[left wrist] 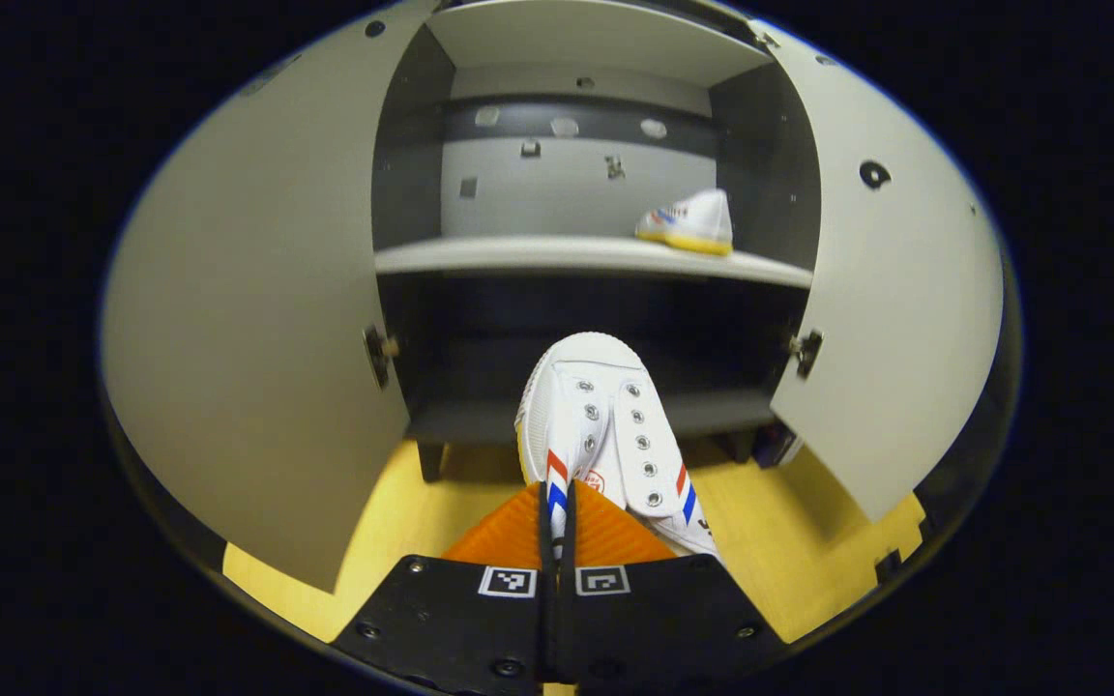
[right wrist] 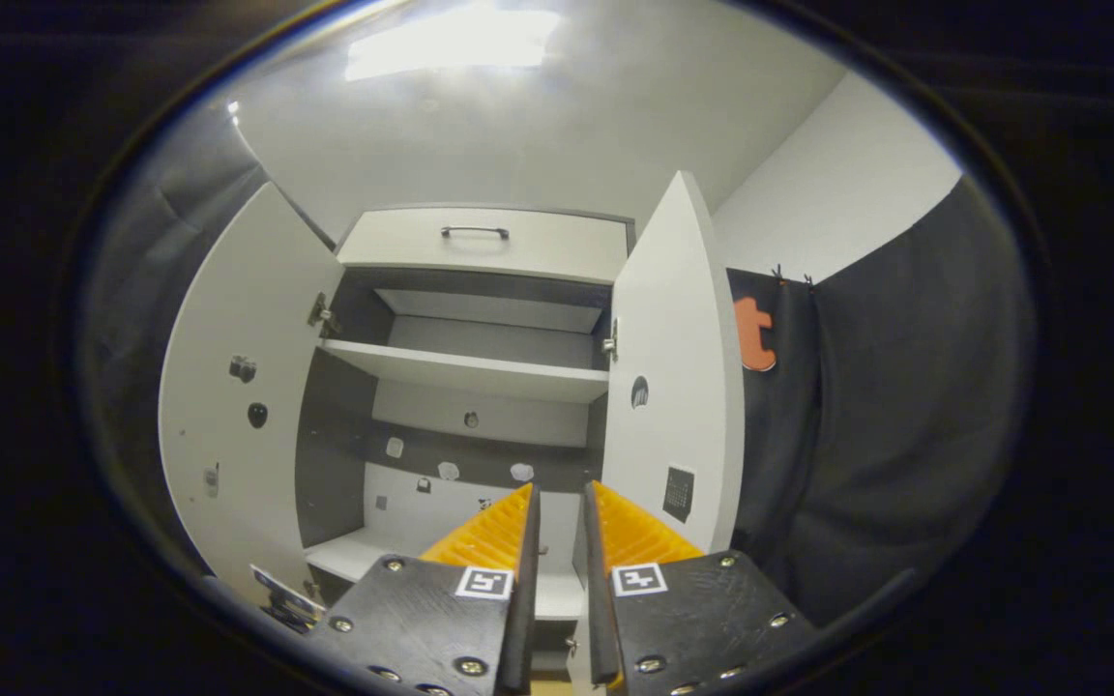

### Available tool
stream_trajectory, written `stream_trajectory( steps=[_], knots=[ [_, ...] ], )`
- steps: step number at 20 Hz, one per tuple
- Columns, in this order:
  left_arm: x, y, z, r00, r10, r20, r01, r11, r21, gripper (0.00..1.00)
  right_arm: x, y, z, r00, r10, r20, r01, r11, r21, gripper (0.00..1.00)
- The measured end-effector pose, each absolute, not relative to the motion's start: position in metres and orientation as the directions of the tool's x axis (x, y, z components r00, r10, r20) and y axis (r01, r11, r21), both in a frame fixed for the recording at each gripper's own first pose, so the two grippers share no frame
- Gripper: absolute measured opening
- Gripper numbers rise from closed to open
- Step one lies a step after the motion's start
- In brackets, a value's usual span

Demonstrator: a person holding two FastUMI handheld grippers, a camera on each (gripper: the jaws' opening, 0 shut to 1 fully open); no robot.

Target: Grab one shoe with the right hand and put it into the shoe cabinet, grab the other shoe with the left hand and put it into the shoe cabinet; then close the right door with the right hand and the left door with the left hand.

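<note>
Left gripper (left wrist: pixel 557 503) at six o'clock, fingers clamped tight on the heel edge of a white sneaker (left wrist: pixel 605 435), toe pointing to twelve at the shoe cabinet (left wrist: pixel 596 256). Yellow floor (left wrist: pixel 393 522) beneath. Both doors swung wide: left door (left wrist: pixel 248 319) at nine, right door (left wrist: pixel 891 309) at three. Beyond, at one o'clock, the second sneaker (left wrist: pixel 690 222) sits on the middle shelf. Right gripper (right wrist: pixel 557 503): fingers slightly apart, nothing between them, aimed into the cabinet's interior.
</note>
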State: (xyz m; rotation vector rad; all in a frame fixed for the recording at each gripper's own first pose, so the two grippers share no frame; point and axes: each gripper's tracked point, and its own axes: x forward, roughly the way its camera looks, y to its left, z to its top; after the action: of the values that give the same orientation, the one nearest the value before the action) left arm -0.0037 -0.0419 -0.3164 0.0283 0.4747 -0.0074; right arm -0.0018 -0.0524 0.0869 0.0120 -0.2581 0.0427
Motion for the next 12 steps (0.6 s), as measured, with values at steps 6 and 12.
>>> stream_trajectory(
  steps=[6,12],
  knots=[
    [0.006,-0.045,-0.288,0.952,-0.006,-0.305,0.008,1.0,0.005,0.0,-0.001,-0.054,0.087,0.964,0.048,0.263,-0.059,0.998,0.035,0.23],
    [0.003,-0.044,-0.287,0.975,-0.021,-0.219,0.036,0.997,0.066,0.0,-0.017,-0.065,0.078,0.97,0.014,0.241,-0.026,0.999,0.043,0.23]
  ],
)
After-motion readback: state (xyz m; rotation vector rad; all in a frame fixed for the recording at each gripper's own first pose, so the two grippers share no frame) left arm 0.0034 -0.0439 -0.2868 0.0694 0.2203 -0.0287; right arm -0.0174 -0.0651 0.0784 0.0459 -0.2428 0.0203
